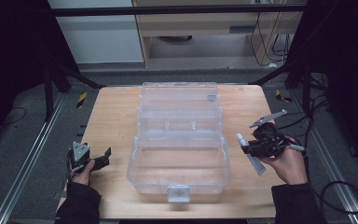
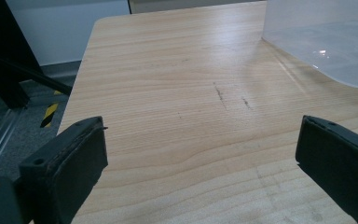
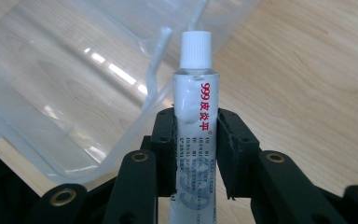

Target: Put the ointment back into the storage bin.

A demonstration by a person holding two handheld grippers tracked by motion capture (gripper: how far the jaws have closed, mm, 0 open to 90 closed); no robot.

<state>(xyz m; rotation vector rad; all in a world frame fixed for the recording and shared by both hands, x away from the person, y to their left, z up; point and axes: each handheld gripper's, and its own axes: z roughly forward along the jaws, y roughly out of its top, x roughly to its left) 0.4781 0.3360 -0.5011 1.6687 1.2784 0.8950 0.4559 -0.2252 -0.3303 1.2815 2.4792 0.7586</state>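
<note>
**Tube gripped just right of the box**

Right gripper [image 1: 253, 148] is clamped on the tube [image 1: 250, 154], held above the wooden table [image 1: 112, 116] beside the clear box [image 1: 179, 140]. Left gripper [image 1: 99, 159] sits wide open, empty. Grey floor, dark frame around.

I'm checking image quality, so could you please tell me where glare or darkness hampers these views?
High view: dim, surroundings nearly black; the box barely stands out. Right gripper view: bright streaks glare on the box wall; the tube stays sharp. Left gripper view: sheen across the table.
</note>
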